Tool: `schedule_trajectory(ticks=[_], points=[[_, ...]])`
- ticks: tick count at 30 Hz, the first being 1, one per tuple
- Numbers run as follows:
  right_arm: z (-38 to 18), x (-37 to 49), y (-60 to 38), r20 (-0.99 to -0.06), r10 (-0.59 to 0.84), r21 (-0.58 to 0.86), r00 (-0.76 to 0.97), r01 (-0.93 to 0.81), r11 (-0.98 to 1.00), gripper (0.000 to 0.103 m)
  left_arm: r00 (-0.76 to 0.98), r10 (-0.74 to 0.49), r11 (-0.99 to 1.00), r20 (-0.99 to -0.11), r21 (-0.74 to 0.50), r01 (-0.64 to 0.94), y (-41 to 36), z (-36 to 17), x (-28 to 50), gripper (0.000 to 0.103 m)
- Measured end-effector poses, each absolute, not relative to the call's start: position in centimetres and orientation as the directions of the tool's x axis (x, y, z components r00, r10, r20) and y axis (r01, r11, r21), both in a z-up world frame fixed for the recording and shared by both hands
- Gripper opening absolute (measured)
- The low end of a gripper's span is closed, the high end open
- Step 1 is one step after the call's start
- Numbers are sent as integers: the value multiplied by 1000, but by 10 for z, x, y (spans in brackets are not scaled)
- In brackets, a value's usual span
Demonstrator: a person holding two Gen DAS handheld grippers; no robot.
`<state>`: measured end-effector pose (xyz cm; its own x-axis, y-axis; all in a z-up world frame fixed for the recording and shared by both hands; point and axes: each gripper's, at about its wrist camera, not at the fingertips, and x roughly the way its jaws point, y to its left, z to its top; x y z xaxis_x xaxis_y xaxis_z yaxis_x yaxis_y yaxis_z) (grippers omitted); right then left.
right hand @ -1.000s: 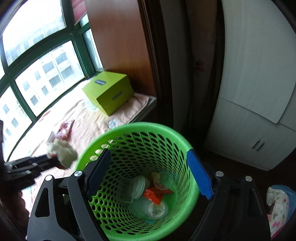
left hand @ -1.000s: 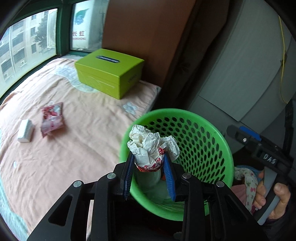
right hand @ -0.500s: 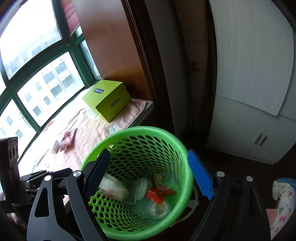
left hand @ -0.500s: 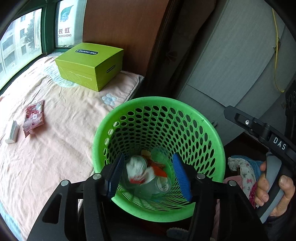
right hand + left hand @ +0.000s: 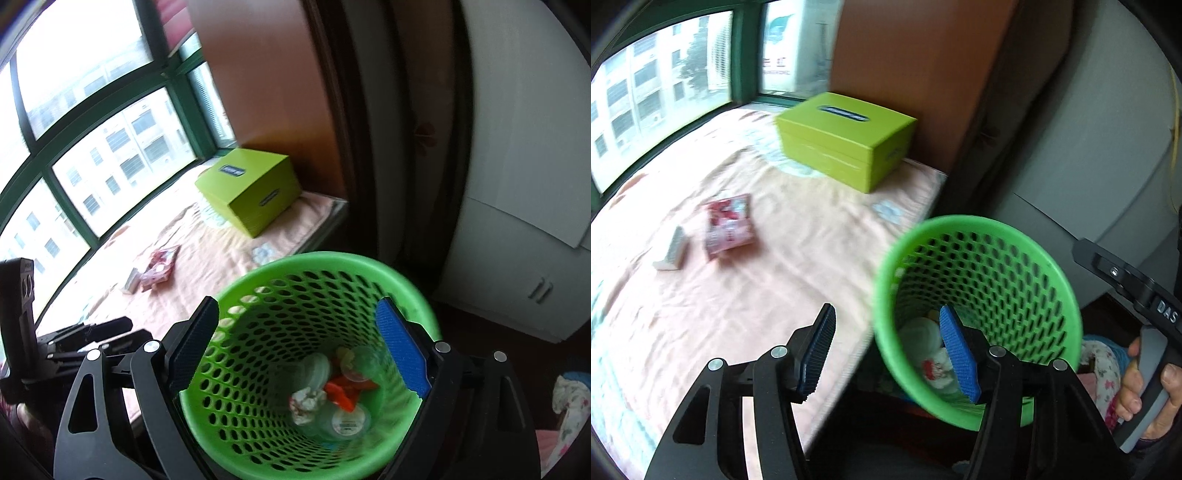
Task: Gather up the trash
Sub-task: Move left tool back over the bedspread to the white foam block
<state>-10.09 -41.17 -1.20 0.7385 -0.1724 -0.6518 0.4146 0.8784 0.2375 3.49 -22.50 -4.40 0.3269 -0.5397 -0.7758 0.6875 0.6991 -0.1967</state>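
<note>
The green perforated basket (image 5: 975, 295) stands beside the bed, with plastic lids and an orange scrap at its bottom (image 5: 347, 391). A crumpled white-and-red paper wad (image 5: 306, 400) lies inside among them. My left gripper (image 5: 886, 312) hangs over the bed edge and the basket's near rim; its jaws are opening and nothing is between them. My right gripper (image 5: 297, 303) is open above the basket (image 5: 317, 266), its blue pads framing the rim without pressing it. A red snack wrapper (image 5: 728, 225) and a small white block (image 5: 672, 253) lie on the peach bedspread.
A lime-green box (image 5: 846, 138) sits at the bed's far corner by the window. A person's hand (image 5: 1145, 387) grips the right gripper's handle at the far right. White cabinets (image 5: 517, 240) and a dark curtain stand behind the basket. A floral cloth (image 5: 569, 402) lies on the floor.
The left gripper let go of the paper wad, which dropped into the basket. Its jaws widened and it swung left toward the bed. The right gripper stayed over the basket.
</note>
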Motion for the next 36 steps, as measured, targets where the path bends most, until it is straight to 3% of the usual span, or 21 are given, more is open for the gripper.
schedule_trajectory(ticks=[22, 25, 36], points=[[-6, -18, -355, -665, -55, 227, 745, 271, 935, 88, 501, -264, 928, -825, -75, 366, -106, -77, 195, 60], [-7, -5, -348, -671, -36, 229, 741, 253, 940, 88, 503, -235, 936, -832, -54, 348, -100, -88, 215, 68], [-17, 40, -323, -699, 24, 232, 715, 195, 953, 88, 465, -205, 939, -861, -39, 341, -102, -120, 274, 74]])
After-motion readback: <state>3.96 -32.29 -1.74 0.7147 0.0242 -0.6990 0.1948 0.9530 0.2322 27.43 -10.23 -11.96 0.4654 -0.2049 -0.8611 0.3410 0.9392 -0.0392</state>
